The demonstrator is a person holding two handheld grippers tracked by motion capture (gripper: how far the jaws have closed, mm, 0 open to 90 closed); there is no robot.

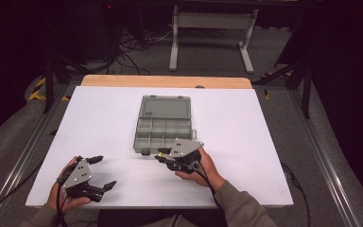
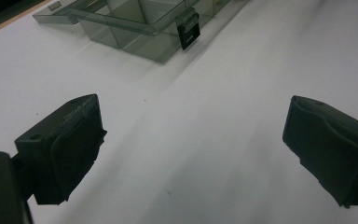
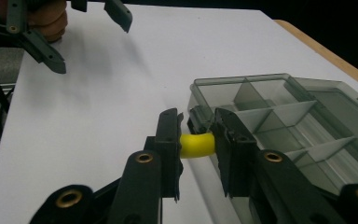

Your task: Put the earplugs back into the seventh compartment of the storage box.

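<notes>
A white board [image 1: 246, 137] covers the table top in the centre of the high view, with a wooden edge [image 1: 165, 81] showing along its far side. A grey translucent compartment box [image 1: 163, 125] lies open at the centre of the frame. Its lid [image 1: 165, 107] is folded back flat toward the top of the frame, and its divided tray [image 1: 163, 135] faces the lower edge. A dark latch [image 2: 188, 31] hangs from the tray's front wall in the left gripper view.

The right gripper [image 1: 163, 157] sits just below and right of centre in the high view, held in the person's right hand [image 1: 203, 168]. Its tip is at the tray's front edge. In the right gripper view, the jaws are nearly closed and clamp a small yellow cylindrical piece [image 3: 196, 145] between them, just beside the tray's near corner wall. Whether the piece touches the box cannot be told.

The left gripper [image 1: 103, 172] is in the lower left of the high view, held in the left hand [image 1: 66, 189], well apart from the box. Its jaws are spread wide with nothing between them, and white board is visible in the gap in the left gripper view.
</notes>
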